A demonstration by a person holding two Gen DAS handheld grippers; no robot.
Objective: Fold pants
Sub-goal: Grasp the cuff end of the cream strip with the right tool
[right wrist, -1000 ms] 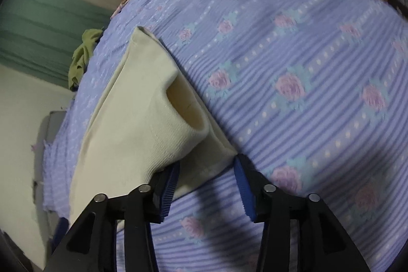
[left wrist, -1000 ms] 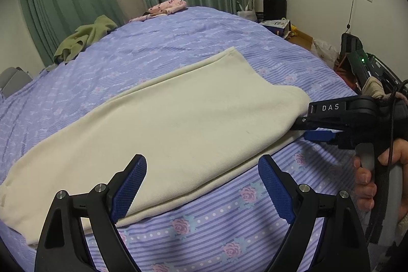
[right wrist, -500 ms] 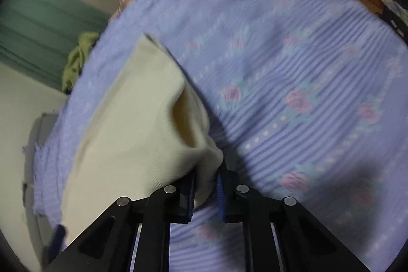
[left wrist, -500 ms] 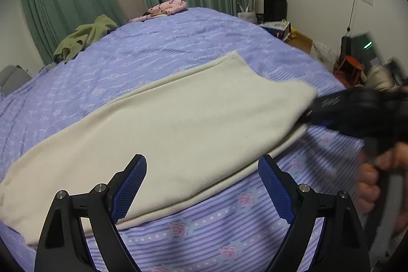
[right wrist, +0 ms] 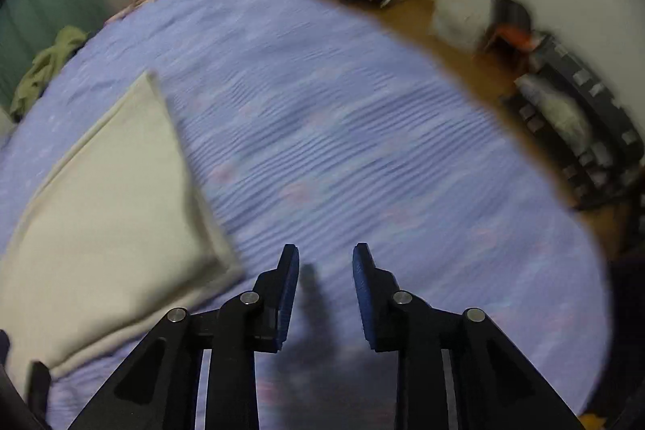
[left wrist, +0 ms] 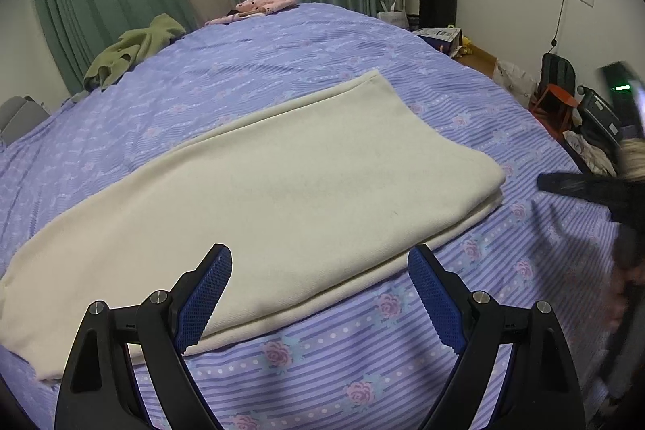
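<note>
Gaping left fingers (left wrist: 320, 293) over pants (left wrist: 262, 204) | right fingers (right wrist: 325, 289) just parted (empty)

left wrist: low over bed (left wrist: 282, 75) | right wrist: higher (shared)

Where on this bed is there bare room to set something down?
Bare bedspread lies between the cream pants and the far-edge clothes, the green garment and pink garment. Another strip runs right of the pants. The floor beyond is cluttered.
</note>
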